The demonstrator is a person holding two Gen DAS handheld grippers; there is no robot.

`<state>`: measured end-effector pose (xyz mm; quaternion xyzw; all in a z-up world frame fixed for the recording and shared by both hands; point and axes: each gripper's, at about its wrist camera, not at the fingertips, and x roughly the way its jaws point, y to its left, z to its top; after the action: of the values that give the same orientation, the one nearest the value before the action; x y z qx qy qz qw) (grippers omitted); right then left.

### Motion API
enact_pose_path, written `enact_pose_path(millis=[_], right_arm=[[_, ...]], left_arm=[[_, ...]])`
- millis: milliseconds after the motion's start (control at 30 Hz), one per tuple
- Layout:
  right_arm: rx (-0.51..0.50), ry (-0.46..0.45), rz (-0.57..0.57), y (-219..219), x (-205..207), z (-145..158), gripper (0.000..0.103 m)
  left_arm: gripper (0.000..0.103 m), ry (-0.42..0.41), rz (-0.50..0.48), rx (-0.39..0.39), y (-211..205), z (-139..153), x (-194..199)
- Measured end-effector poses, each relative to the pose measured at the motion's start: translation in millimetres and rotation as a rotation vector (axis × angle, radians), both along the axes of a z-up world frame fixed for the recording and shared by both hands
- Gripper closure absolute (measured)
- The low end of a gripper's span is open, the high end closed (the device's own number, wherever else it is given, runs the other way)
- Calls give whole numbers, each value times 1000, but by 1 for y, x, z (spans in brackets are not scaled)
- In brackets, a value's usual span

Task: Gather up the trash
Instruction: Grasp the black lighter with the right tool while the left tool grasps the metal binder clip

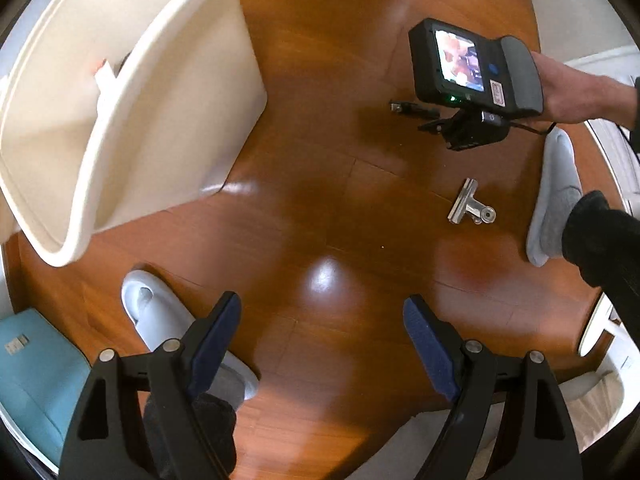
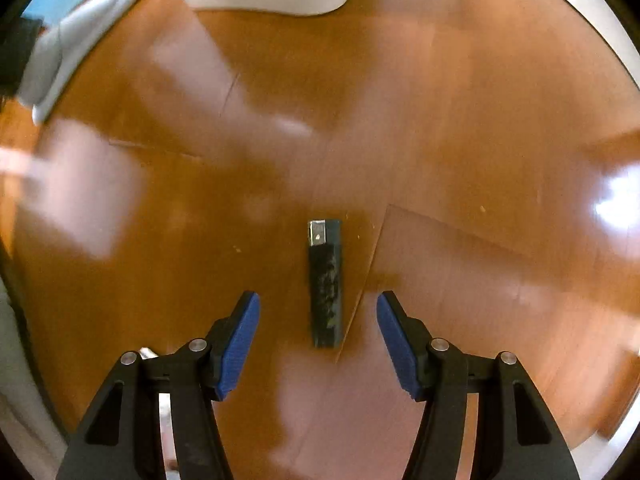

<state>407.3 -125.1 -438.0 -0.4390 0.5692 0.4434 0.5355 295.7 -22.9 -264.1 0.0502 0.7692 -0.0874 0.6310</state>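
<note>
Item 1. Lighter: dark, slim, metal cap at its far end; lies flat on the wooden floor, lengthwise between the two blue pads of the right gripper and below them. Surface scuffed; any print on it is too worn and blurred to read. In the left wrist view the same lighter shows as a thin dark bar under the right gripper's body.

Item 2. Right gripper: fingers stand apart, moderately wide, pointing down at the floor; nothing touches the pads, nothing held.

Item 3. Left gripper: fingers spread wide over bare floor, empty.

Item 4. Metal bulldog clip: silver, lying on the floor, well apart from the lighter, near a grey slipper.

Item 5. Cream plastic bin: stands on the floor to the upper left in the left wrist view; some white and orange scrap shows inside.

Item 6. Right gripper body, seen from the left wrist: black housing with a lit screen, a blue round mark and a small sticker; the writing is too small to read. A hand holds it.

Item 7. Second grey slipper, behind the left finger. Teal box at the lower left, small label unreadable.
</note>
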Motion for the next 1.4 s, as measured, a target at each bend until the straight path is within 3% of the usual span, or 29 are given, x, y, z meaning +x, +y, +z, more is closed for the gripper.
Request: enact_pose_path(millis=[67, 233, 300, 367, 433, 533, 600, 667, 733, 867, 1000, 1100, 1200, 1267, 1400], right_arm=[[-11, 4, 4, 0, -2, -10, 52], [16, -51, 50, 2, -15, -13, 58], [34, -67, 33, 2, -16, -9, 83], [36, -95, 12, -18, -25, -8, 84], [51, -84, -39, -25, -27, -5, 85], [112, -65, -129, -44, -17, 9, 84], [149, -68, -195, -56, -5, 23, 84], [189, -76, -275, -69, 10, 37, 84], [220, -90, -340, -83, 23, 50, 84], [279, -112, -409, -101, 35, 68, 84], [316, -114, -439, -118, 40, 76, 84], [306, -104, -444, -123, 35, 67, 84], [297, -96, -439, -112, 49, 60, 84], [294, -96, -441, -107, 52, 56, 84], [286, -99, -442, -104, 50, 52, 84]], left_arm=[[20, -4, -11, 5, -1, -4, -2], [20, -26, -81, -44, -22, -10, -6], [20, -55, -136, -33, -38, -22, -11], [20, -52, -161, -48, -55, -43, -19], [20, -21, -83, -89, -61, -60, -21], [20, 84, 323, -203, -60, -99, -23], [20, 181, 707, -312, -66, -134, -37], [20, 234, 969, -401, -81, -158, -49], [20, 243, 1102, -431, -102, -175, -55], [20, 291, 1089, -345, -146, -205, -54], [20, 250, 1100, -285, -152, -210, -47], [20, 272, 1109, -208, -153, -220, -49], [23, 288, 1140, -198, -150, -230, -58], [32, 290, 1124, -196, -153, -234, -59], [34, 293, 1095, -168, -158, -233, -56]])
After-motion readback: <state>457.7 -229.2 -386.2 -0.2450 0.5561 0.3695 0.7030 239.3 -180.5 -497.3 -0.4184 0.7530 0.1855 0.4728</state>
